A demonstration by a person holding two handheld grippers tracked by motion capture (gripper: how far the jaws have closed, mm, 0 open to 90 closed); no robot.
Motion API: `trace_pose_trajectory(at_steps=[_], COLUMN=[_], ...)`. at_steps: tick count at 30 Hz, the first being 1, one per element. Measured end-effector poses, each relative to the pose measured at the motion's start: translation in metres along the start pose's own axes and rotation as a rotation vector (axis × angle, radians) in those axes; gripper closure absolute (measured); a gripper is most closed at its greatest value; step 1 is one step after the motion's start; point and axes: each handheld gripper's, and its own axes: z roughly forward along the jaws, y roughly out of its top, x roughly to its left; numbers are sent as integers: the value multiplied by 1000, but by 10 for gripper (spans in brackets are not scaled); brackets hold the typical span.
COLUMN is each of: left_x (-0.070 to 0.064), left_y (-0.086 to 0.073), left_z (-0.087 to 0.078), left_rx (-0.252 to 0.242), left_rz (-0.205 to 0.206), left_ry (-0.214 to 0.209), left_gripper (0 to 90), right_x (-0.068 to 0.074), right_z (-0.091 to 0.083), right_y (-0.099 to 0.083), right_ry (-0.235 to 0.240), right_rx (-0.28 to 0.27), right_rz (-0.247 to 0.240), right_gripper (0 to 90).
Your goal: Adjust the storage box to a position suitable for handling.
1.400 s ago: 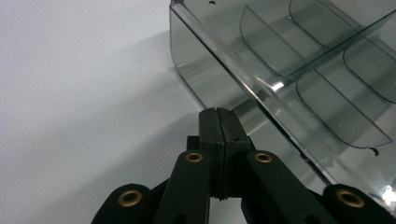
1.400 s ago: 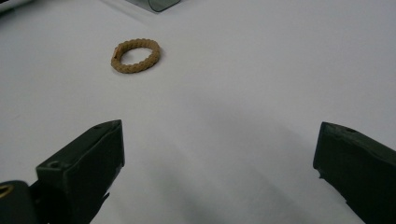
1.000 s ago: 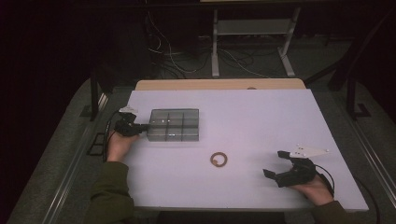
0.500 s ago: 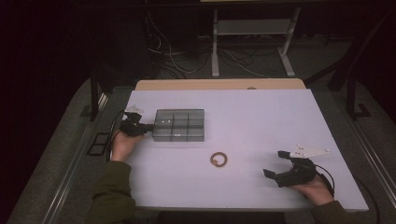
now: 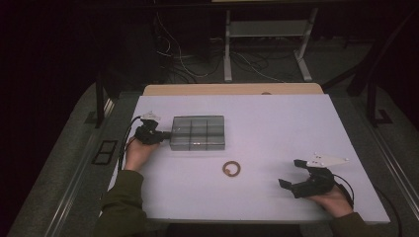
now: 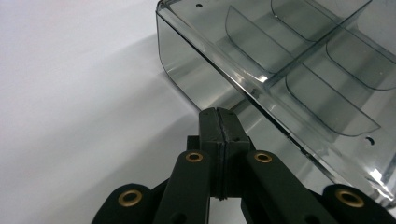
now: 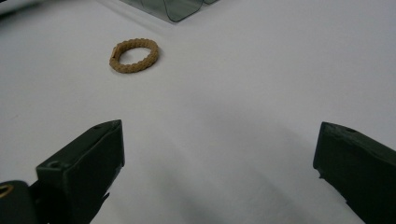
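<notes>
My left gripper [image 5: 159,134], jaws clenched, presses its tips against the left wall of the clear divided box [image 5: 197,132] at mid-table, while my right gripper [image 5: 292,174] rests spread wide near the front edge, bare white table [image 5: 276,128] between it and the braided ring [image 5: 231,169].

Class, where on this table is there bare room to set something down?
Free: the far right half beyond the right tool, and the near edge below the braided ring. Crowded: the left, where the left tool meets the clear divided box.
</notes>
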Motion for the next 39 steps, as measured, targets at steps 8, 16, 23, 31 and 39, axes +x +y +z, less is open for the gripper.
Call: trace_pose_trajectory(at_steps=[8,16,23,31,39], left_x=[-13,-21,-28,-39,-54], left_y=[6,9,12,18,25], left_z=[10,18,24,32,45], left_rx=[14,3,1,-3,-13], left_rz=[40,45,56,69,85], left_ry=[-19,-36,-49,-65,-83], left_gripper=[891,891,891,891,891], right_x=[0,0,0,0,0], right_z=[1,1,1,1,1], right_y=[0,0,0,0,0], right_ry=[1,2,3,3,1], right_rx=[0,0,1,3,0], right_rz=[-1,-1,1,1,-2], right_gripper=[15,16,15,16,16])
